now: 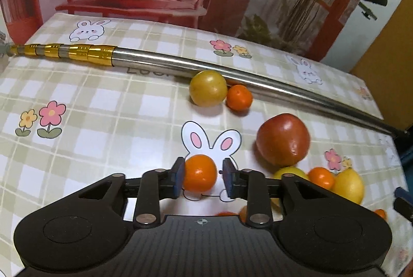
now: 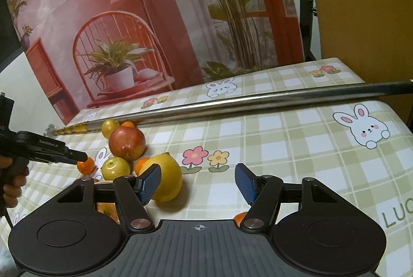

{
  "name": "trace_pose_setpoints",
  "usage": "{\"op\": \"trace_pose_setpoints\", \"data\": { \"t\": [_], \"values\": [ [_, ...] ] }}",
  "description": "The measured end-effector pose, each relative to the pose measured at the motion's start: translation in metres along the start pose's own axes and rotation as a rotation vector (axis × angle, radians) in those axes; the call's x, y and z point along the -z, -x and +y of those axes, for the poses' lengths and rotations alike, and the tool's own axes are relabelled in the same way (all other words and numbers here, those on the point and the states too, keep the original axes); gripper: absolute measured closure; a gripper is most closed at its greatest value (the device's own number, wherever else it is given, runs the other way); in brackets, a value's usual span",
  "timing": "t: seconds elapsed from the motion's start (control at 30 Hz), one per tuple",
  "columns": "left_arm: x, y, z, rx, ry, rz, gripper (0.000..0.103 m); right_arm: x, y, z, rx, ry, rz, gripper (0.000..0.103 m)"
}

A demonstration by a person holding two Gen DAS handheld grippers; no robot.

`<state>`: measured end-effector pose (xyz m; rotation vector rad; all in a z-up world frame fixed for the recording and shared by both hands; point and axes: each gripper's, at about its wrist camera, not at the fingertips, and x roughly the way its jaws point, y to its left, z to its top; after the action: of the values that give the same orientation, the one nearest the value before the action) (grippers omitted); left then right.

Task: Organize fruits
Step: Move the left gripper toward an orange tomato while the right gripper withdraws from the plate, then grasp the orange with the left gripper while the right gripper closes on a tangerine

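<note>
While around a tangerine [image 1: 200, 173], left hand-held gripper [image 1: 204, 175] jaws not closed.

Your tabletop [image 1: 108, 101] carries a pale green and white check, printed with white pink-eared rabbits and pink and yellow flowers. The mandarin [image 1: 200, 173] at your left claw [image 1: 204, 173] is bright orange. The apple [image 1: 282, 139] is red-brown, the lemon [image 2: 166, 177] yellow. The pole [image 1: 232, 70] is silver with a gold end. Your claw pads [image 2: 151, 182] are blue on black frames. The backdrop [image 2: 155, 19] is mostly red-orange.
</note>
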<state>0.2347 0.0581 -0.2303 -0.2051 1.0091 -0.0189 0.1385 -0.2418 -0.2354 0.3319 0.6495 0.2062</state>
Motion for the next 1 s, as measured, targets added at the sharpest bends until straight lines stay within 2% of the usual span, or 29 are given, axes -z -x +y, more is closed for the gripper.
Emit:
{"op": "trace_pose_setpoints", "data": {
  "t": [0.27, 0.47, 0.7, 1.0],
  "values": [
    [0.001, -0.011, 0.005, -0.023, -0.009, 0.017, 0.065, 0.004, -0.002, -0.010, 0.014, -0.024, 0.008, 0.042],
    [0.007, -0.010, -0.001, -0.039, -0.058, 0.000, 0.065, 0.008, 0.000, -0.017, 0.048, -0.029, -0.004, 0.042],
    [0.015, 0.011, -0.010, -0.019, -0.103, -0.066, 0.065, 0.014, 0.006, -0.027, 0.096, -0.019, -0.011, 0.045],
    [0.040, 0.053, -0.032, 0.050, -0.182, -0.154, 0.065, 0.035, 0.008, -0.020, 0.076, 0.014, 0.047, 0.049]
  ]
}}
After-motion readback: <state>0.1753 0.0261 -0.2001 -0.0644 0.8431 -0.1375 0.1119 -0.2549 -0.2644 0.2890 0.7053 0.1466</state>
